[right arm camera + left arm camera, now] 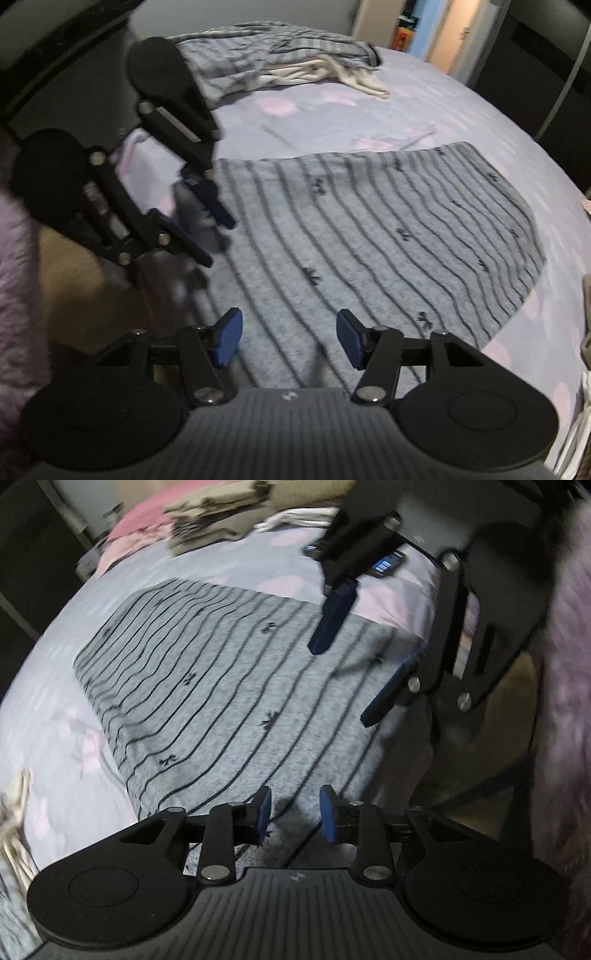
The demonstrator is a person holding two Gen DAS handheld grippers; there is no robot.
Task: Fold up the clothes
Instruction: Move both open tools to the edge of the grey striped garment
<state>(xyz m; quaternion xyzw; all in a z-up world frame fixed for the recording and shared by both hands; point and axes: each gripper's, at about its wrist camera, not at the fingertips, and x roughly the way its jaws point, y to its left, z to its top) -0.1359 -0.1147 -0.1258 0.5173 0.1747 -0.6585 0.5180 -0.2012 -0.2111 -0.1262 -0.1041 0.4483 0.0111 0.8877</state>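
A grey garment with thin dark stripes (207, 686) lies flat on the lilac bed sheet (55, 686); it also shows in the right wrist view (388, 236). My left gripper (294, 814) hovers over the garment's near edge, jaws apart with nothing between them. My right gripper (289, 339) is open and empty above the garment's near edge. Each gripper appears in the other's view: the right one (351, 672) at upper right, the left one (218, 236) at left, both open above the garment's edge.
A stack of folded beige and striped clothes (218, 513) sits at the bed's far end. A heap of unfolded striped and white clothes (295, 66) lies at the far side. A phone (386, 563) lies on the sheet. A fluffy pink sleeve (569, 701) is at right.
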